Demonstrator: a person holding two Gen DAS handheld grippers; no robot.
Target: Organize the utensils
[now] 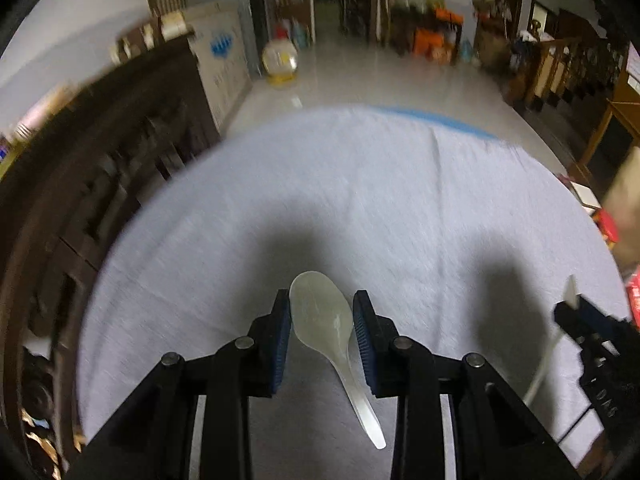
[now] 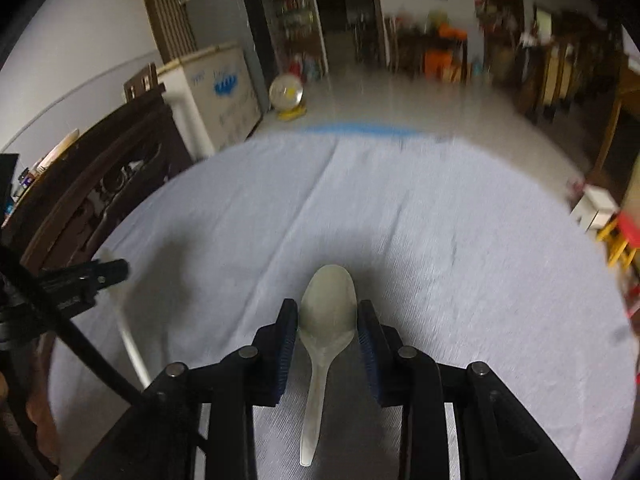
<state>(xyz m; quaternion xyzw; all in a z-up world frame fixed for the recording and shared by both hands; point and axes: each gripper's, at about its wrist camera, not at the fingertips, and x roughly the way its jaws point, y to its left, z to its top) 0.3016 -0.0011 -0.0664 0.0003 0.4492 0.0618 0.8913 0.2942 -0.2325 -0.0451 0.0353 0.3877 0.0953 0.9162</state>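
Each gripper was clamped on a pale spoon by the bowl, the left gripper [image 1: 321,322] holding one spoon [image 1: 324,320] and the right gripper [image 2: 327,324] another spoon [image 2: 326,316], both above the white tablecloth [image 1: 360,200]; judged mid-task, placement remained.

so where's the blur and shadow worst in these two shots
Left wrist view: cabinet at left smeared by motion, two dark shadows on the white cloth, spoon fairly sharp. Right wrist view: far room blurred, cloth edge streaked, a softer shadow beyond the spoon.
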